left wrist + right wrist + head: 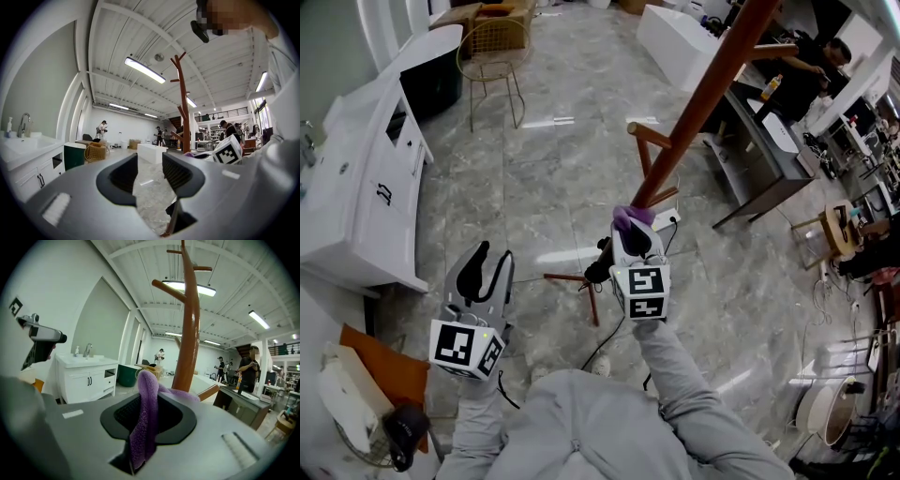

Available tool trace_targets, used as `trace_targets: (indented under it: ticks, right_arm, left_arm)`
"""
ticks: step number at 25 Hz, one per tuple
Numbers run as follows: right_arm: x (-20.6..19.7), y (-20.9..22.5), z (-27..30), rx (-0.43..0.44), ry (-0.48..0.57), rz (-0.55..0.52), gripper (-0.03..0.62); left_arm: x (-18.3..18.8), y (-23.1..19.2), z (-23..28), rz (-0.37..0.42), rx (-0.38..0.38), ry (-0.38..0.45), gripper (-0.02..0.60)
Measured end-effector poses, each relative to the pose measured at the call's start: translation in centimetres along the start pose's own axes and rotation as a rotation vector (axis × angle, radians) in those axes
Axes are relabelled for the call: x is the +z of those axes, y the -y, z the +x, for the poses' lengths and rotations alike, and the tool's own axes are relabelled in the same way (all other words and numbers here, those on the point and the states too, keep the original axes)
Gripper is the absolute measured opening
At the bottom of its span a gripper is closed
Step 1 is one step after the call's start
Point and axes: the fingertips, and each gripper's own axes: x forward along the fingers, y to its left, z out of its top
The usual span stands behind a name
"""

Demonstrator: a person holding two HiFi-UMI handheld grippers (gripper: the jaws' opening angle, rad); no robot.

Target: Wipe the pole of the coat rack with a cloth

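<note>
Grey marble floor [544, 178] beneath me. White sink cabinet [356, 197] to my left, gold wire chair [492, 42] beyond it. Dark desk [769, 173] to my right, person [814, 66] standing by it. Strip lights [144, 70] lit overhead.

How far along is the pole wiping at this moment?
Done: the purple cloth is picked up and clamped in the right gripper. In hand: the cloth is pressed against the pole low down. Left: the long stretch of pole above it, and nothing shows which part has already been wiped. The left gripper is open and empty, off to the side.
</note>
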Motion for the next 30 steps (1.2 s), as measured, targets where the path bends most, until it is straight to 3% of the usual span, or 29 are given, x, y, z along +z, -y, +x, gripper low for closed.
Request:
trace_targets:
  ticks: [5, 12, 15, 19, 21, 25, 30]
  right_arm:
    - [3.2, 2.1, -3.0, -0.049, 0.112, 0.116, 0.067]
    - [11.6, 6.5, -9.1, -0.14, 0.366, 0.193, 0.067]
    - [16.2, 7.3, -11.5, -0.164, 0.48, 0.146, 0.067]
    - [22.2, 6.5, -13.2, -0.169, 0.582, -0.019, 0.067]
    - [24.3, 5.8, -13.1, -0.141, 0.603, -0.082, 0.067]
    - [25.8, 5.3, -11.0, -0.068, 0.564, -0.105, 0.067]
    - [24.3, 6.4, -8.1, 0.042, 0.494, 0.09, 0.067]
  left_arm:
    - [0.7, 0.7, 0.4, 0.014, -0.023, 0.011, 0.17]
    - [1.1, 1.9, 1.1, 0.017, -0.061, 0.029, 0.17]
    - [1.5, 2.5, 1.3, 0.021, -0.081, 0.034, 0.17]
    - [1.7, 2.8, 1.3, 0.01, -0.094, 0.051, 0.17]
    - [1.8, 2.9, 1.2, 0.006, -0.096, 0.061, 0.17]
    - [2.2, 2.6, 0.8, 0.004, -0.088, 0.073, 0.17]
    - [2.2, 1.8, -0.1, -0.002, -0.069, 0.078, 0.17]
